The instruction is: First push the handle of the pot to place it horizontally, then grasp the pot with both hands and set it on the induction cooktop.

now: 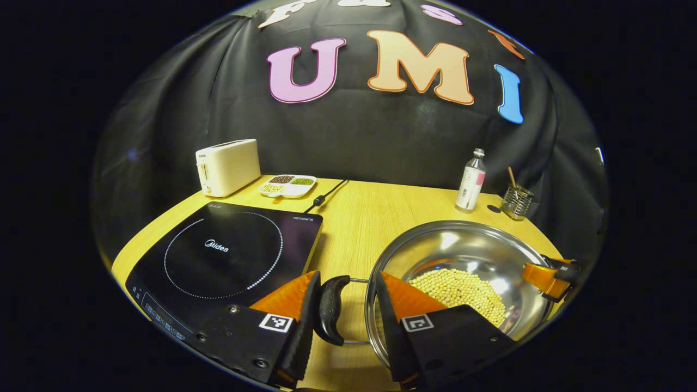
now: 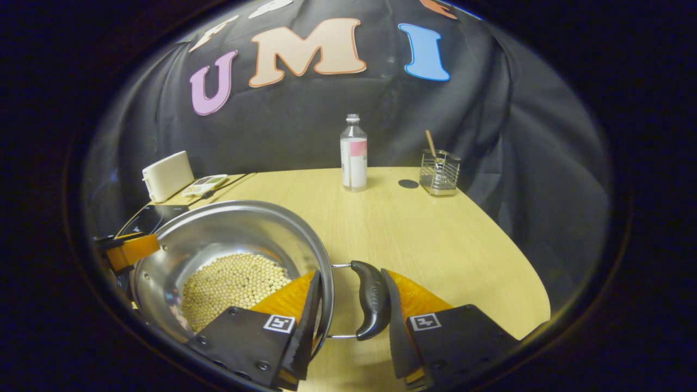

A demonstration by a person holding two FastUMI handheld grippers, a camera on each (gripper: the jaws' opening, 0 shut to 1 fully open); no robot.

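A steel pot with pale beans in it stands on the wooden table, right of the black induction cooktop. My left gripper is open and straddles the pot's black side handle: one finger is outside the handle, the other inside the rim. In the right gripper view, my right gripper is open around the opposite handle of the pot in the same way. Each gripper also shows at the pot's far side in the other view: the right gripper and the left gripper.
A white toaster and a divided dish stand behind the cooktop, with a black cable beside them. A clear bottle and a wire holder stand at the back. Bare tabletop lies right of the pot.
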